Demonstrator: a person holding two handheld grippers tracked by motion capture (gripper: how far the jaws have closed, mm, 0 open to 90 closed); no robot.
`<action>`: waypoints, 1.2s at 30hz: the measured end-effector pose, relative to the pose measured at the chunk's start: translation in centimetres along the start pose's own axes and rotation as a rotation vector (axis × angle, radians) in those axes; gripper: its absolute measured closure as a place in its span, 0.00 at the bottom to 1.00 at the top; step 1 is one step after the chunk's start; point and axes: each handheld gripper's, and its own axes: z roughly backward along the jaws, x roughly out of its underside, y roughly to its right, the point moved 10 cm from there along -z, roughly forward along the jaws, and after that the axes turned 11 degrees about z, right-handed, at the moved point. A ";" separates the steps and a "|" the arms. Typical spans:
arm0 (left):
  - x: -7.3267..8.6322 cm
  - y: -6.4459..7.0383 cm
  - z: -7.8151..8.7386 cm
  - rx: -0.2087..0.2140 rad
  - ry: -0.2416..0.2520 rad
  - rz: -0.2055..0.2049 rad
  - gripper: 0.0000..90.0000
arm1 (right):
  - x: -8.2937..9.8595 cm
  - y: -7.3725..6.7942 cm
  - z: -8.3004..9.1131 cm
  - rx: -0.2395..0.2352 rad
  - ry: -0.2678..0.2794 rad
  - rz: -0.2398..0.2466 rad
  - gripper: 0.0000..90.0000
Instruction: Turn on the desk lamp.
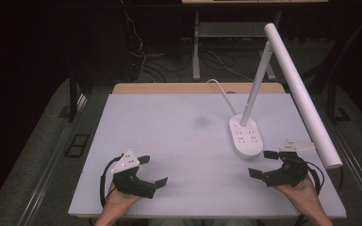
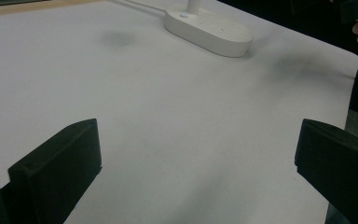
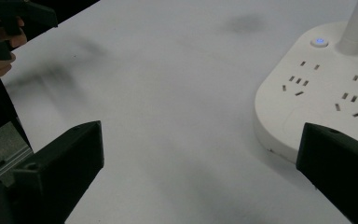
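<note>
Lamp base (image 1: 246, 135): just past the right tongs (image 1: 263, 164), long way pointing away.
Right tongs: wide open, nearer.
Left tongs (image 1: 152, 170): wide open, far off on the bench (image 1: 179, 141).

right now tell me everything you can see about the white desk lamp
The desk lamp looks like matte white plastic. Its oval base lies flat on the white table, right of centre, and carries rows of socket slots plus a small round button glowing blue. A slim stem rises from the base's far end, leaning right, to a long tubular head that slopes down toward the near right edge. A white cord runs off the back. The right gripper hovers near, not touching.
</note>
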 end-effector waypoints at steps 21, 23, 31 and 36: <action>0.1 0.0 -0.1 -0.004 -0.008 0.000 0.00 | -2.4 2.7 0.6 0.014 -0.022 0.033 0.01; 0.1 0.0 -0.2 -0.003 -0.007 -0.003 0.00 | -2.8 3.0 0.6 0.015 -0.026 0.036 0.01; 0.2 0.0 -0.2 -0.001 -0.010 0.000 0.00 | -3.5 3.8 0.5 0.019 -0.037 0.056 0.01; 0.3 0.0 -0.3 0.001 -0.017 -0.007 0.00 | -3.8 4.2 0.2 0.016 -0.051 0.055 0.01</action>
